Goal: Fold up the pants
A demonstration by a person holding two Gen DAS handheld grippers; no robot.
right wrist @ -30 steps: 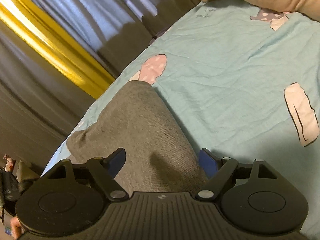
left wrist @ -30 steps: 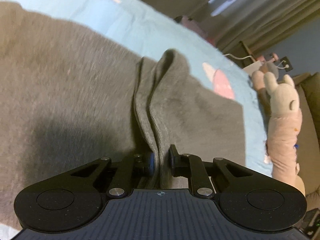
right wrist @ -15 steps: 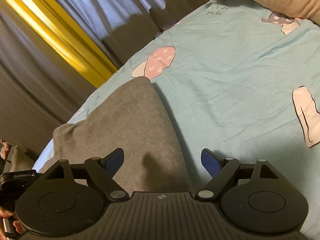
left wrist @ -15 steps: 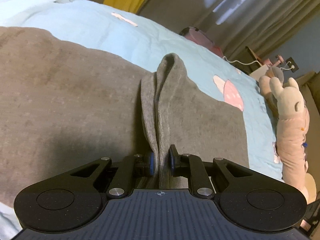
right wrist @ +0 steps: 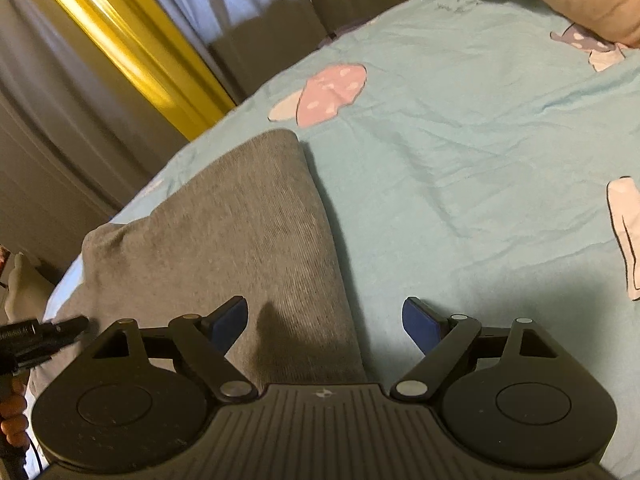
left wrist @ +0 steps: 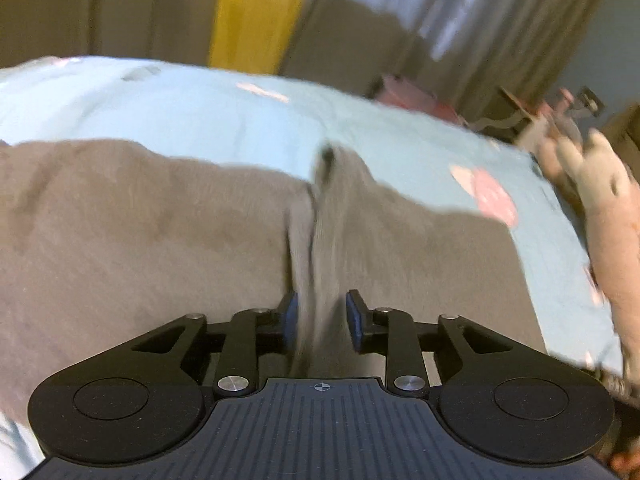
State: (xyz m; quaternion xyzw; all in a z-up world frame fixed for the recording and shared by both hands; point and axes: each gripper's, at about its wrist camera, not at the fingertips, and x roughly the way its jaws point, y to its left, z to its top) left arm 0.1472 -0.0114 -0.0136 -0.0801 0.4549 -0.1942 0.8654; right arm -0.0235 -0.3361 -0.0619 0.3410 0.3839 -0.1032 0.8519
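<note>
Grey pants (left wrist: 160,240) flat on blue sheet (left wrist: 200,112); raised fold runs straight ahead between left gripper (left wrist: 318,316) jaws, just opening, fabric released. Right gripper (right wrist: 326,320) spread wide over pants edge, gripping nothing.

Grey pants (right wrist: 224,240) of matt, finely ribbed knit cloth lie on a light blue bedsheet (right wrist: 460,168) of smooth, lightly creased cotton-like fabric. Far right, a plush toy (left wrist: 612,216) looks soft and fuzzy.
</note>
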